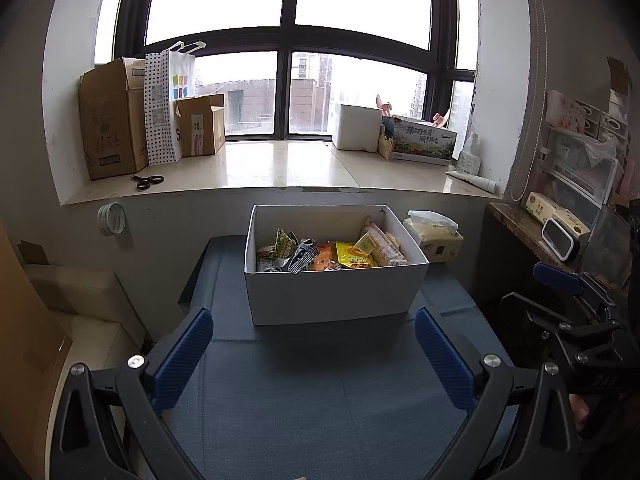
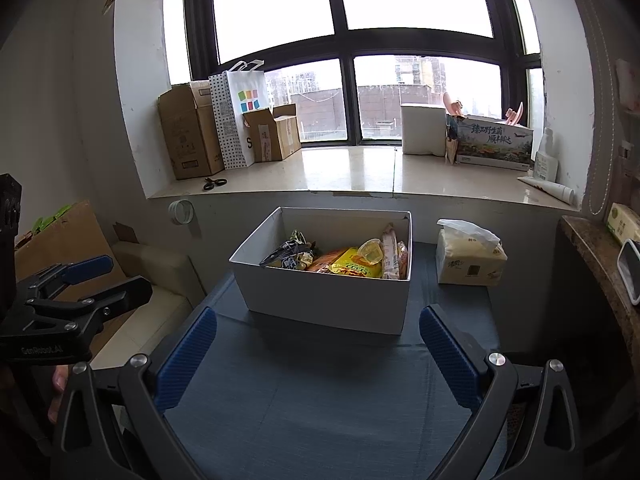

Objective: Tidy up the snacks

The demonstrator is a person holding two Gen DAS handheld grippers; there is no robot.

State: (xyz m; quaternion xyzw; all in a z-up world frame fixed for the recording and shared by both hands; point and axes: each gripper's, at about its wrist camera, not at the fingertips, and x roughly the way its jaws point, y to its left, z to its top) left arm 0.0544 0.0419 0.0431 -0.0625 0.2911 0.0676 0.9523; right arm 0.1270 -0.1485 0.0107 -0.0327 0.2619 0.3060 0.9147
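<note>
A white open box (image 1: 328, 296) (image 2: 324, 300) stands on the blue table (image 1: 320, 400) (image 2: 328, 400) and holds several snack packets: a yellow packet (image 1: 354, 258) (image 2: 356, 266), an orange one (image 1: 324, 258), a dark striped one (image 1: 300, 254) (image 2: 286, 254) and a small clear cup (image 1: 366, 243) (image 2: 371, 249). My left gripper (image 1: 314, 352) is open and empty, in front of the box. My right gripper (image 2: 318, 352) is open and empty, also in front of the box. Each gripper shows at the edge of the other's view.
A tissue pack (image 1: 434, 236) (image 2: 470, 258) sits to the right of the box. The window sill behind holds cardboard boxes (image 1: 112, 120), a paper bag (image 2: 240, 116), scissors (image 1: 147, 181) and a printed carton (image 2: 494, 142). A stone shelf (image 2: 592, 264) is at right.
</note>
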